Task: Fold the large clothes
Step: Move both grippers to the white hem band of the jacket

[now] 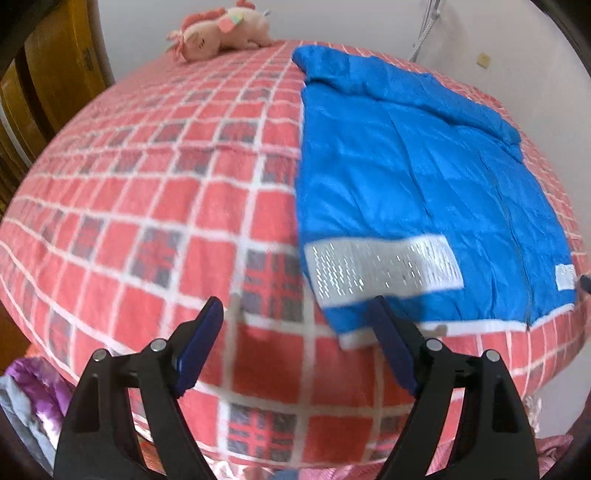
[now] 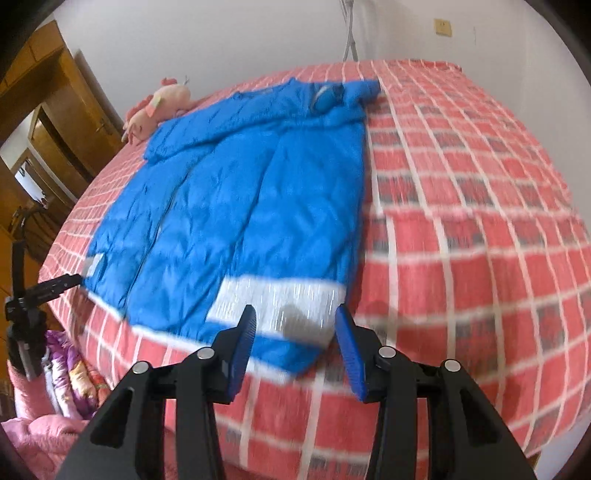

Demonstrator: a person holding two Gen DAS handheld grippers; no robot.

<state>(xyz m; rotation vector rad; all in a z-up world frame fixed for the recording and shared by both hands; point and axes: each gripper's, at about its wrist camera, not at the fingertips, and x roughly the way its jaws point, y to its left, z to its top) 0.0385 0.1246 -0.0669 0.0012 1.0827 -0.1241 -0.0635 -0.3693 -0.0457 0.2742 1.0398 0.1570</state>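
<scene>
both spread and empty: left gripper point(image 1: 295, 325), right gripper point(image 2: 295, 325), above blue jacket point(image 2: 240, 206) hem. risks pinching bedcover point(image 1: 147, 206) too, dragging it during the fold.

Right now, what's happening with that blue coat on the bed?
A person holds a tool in each hand above a bed with a red checked cover. The blue coat lies spread flat on it, not yet folded up. The left tool and right tool both hang open near the coat's bottom hem, holding nothing. A pink plush toy lies at the far edge.
</scene>
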